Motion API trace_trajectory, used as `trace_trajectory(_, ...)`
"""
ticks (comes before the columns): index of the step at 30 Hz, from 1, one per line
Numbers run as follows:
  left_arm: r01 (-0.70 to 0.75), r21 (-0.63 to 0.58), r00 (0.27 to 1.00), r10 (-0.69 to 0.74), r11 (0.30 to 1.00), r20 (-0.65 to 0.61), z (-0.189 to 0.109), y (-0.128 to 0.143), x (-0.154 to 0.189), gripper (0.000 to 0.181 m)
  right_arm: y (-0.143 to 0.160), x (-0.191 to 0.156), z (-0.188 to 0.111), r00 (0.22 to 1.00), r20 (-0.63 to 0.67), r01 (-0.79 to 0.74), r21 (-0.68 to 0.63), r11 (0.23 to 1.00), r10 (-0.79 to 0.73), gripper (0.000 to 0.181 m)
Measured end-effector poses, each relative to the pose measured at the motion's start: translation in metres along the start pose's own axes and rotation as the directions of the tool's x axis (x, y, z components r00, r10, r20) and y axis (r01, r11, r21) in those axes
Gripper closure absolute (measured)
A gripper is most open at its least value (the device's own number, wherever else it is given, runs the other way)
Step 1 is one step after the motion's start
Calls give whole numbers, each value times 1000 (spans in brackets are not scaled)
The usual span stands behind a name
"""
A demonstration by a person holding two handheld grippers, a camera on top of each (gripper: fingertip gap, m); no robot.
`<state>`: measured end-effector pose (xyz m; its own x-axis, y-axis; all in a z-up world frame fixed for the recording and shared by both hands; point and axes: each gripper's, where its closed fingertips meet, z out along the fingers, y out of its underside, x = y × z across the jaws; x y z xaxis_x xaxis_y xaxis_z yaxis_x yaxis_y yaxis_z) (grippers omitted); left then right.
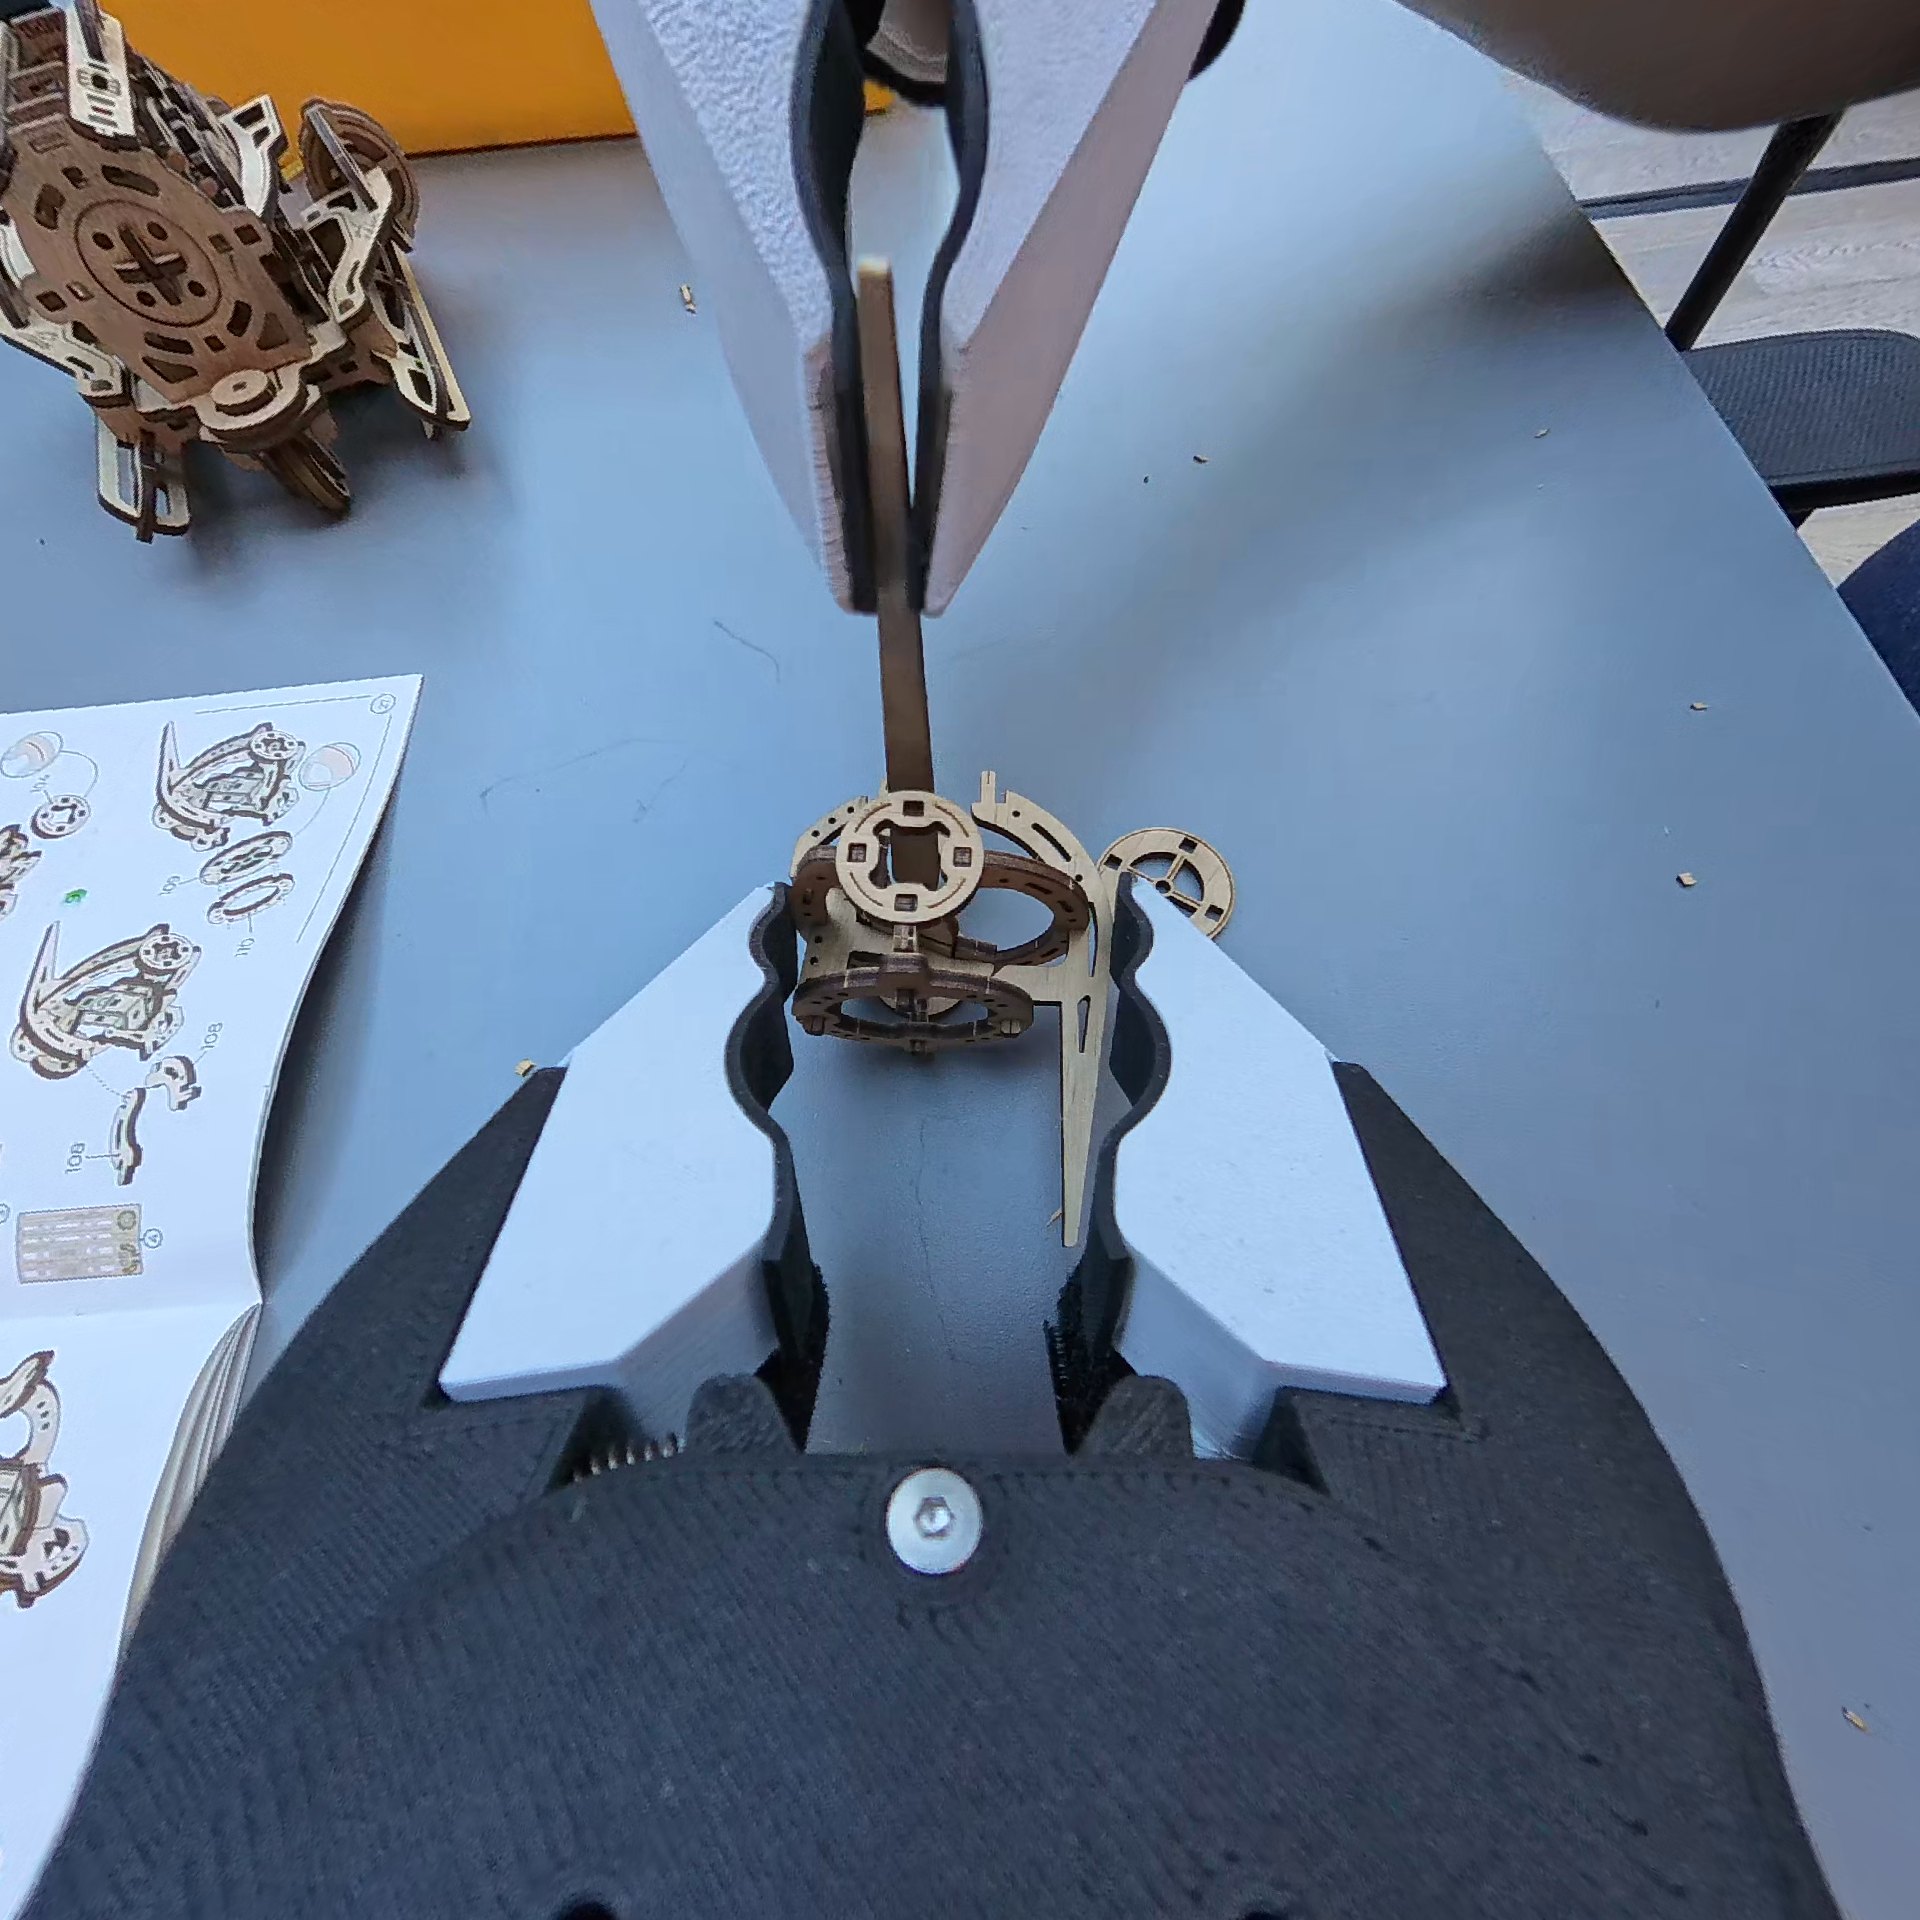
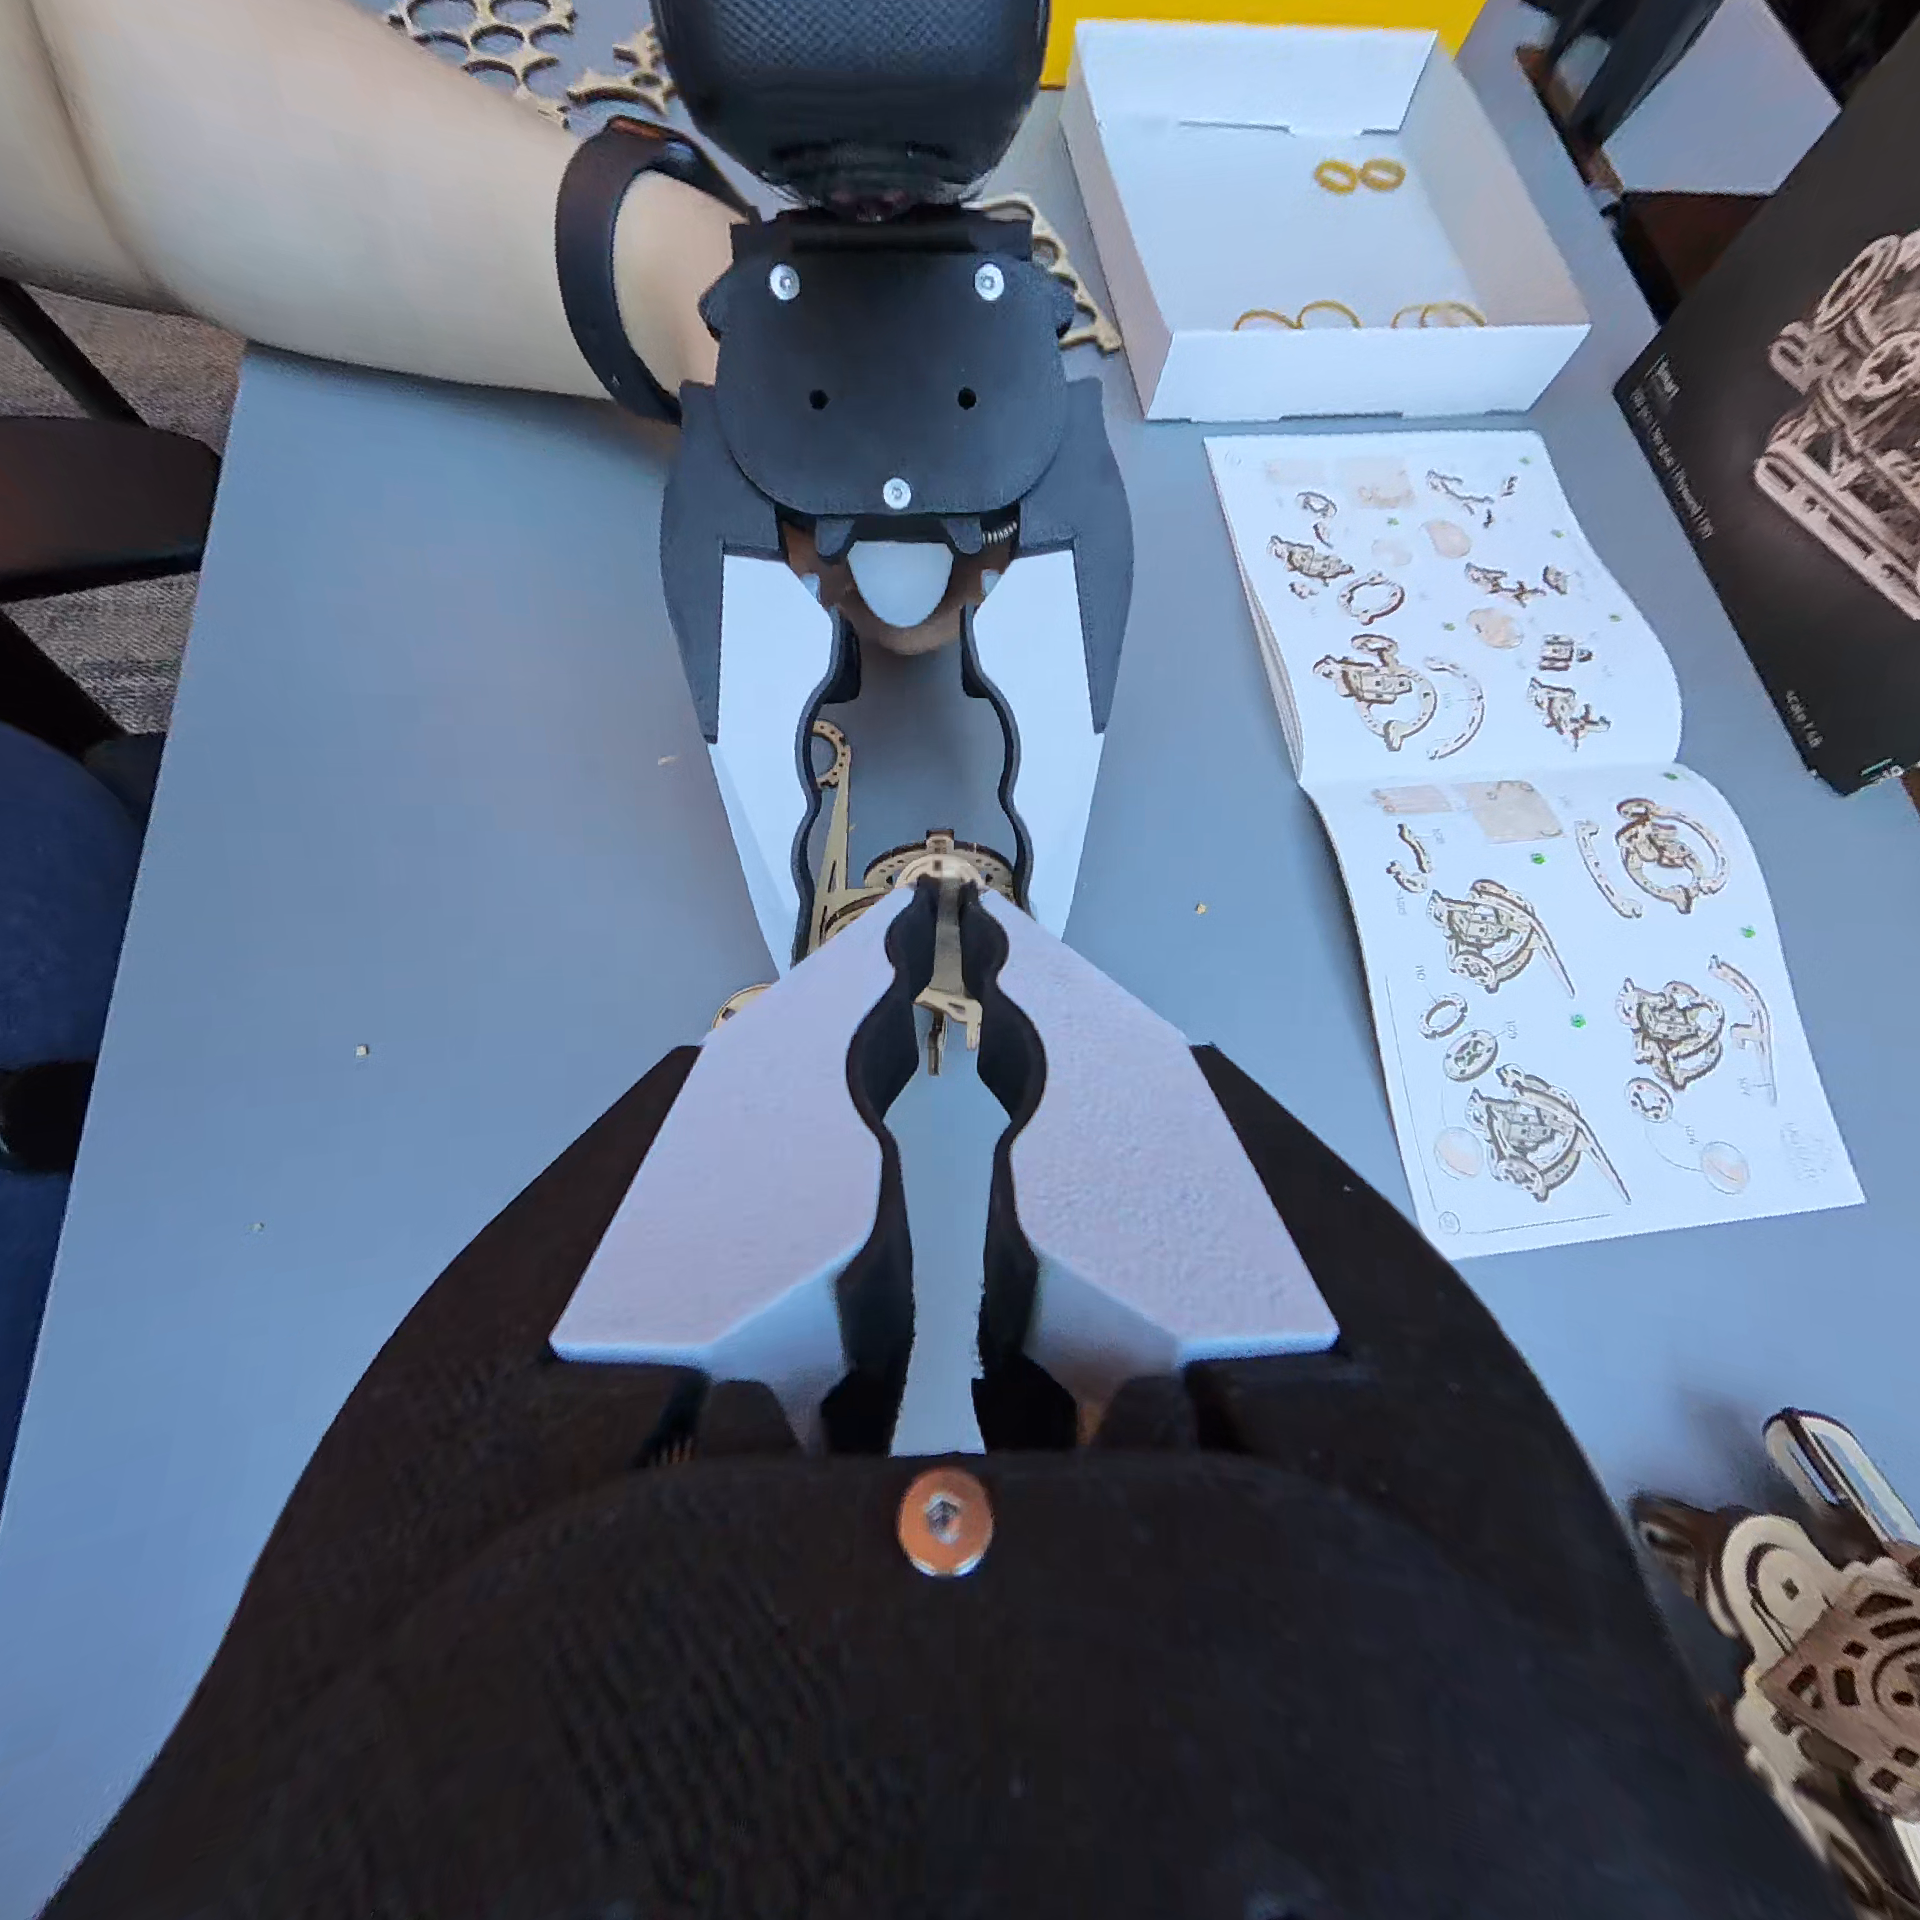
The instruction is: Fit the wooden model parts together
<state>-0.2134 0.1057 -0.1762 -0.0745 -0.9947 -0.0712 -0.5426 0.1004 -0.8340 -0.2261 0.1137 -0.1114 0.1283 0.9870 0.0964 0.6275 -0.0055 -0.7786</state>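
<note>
On the grey table (image 1: 1351, 727), going from left, a finished wooden model (image 1: 197, 301) and an open instruction booklet (image 1: 187, 935) lie well clear of the work. At the centre the left gripper (image 1: 945, 904) has its fingers spread around the small wooden assembly (image 1: 925, 935), the thin curved arm of that assembly lying against the inner pad of one finger; whether the fingers truly clamp it I cannot tell. From above, the right gripper (image 1: 883, 592) is closed on a dark wooden strip (image 1: 902, 717), whose lower end sits in the slot of the top ring (image 1: 907, 857). To seat it well, I would keep the strip square to the slot and press straight down, gently, while the left fingers brace the assembly.
</note>
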Motion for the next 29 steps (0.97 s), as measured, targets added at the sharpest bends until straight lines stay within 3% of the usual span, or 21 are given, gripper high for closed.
trace_trajectory(16,-2,0,1000,2,1000,3,0,0,0,121,9,1,11,997,55,-48,-27,998,50,179)
trace_trajectory(29,-8,-3,1000,8,1000,2,0,0,1,121,6,-5,11,993,-18,113,17,993,-113,179)
